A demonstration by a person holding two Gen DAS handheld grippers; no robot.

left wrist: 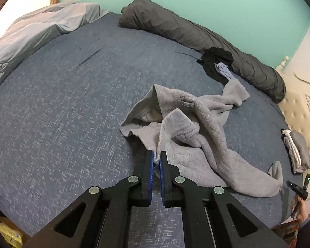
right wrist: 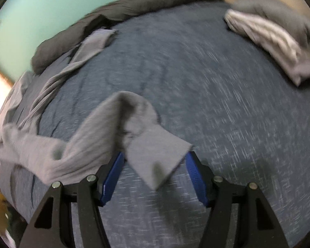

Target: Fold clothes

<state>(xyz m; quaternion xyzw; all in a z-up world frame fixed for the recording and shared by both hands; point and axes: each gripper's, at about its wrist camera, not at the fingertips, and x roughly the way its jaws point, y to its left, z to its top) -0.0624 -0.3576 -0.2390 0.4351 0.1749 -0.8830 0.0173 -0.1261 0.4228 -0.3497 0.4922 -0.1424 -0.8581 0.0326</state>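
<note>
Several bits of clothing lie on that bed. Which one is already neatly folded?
The small grey and white stack by the cream headboard. The fluffy grey garment and the black one lie crumpled.

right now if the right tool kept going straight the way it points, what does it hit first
Most likely the gray garment: its cuff end lies between the open pads of the right tool. Under it is the blue bedsheet. The picture is blurred, so depth is uncertain.

The garment [left wrist: 196, 128] lies on the bed [left wrist: 62, 113], the bolster [left wrist: 196, 33] behind it.
</note>
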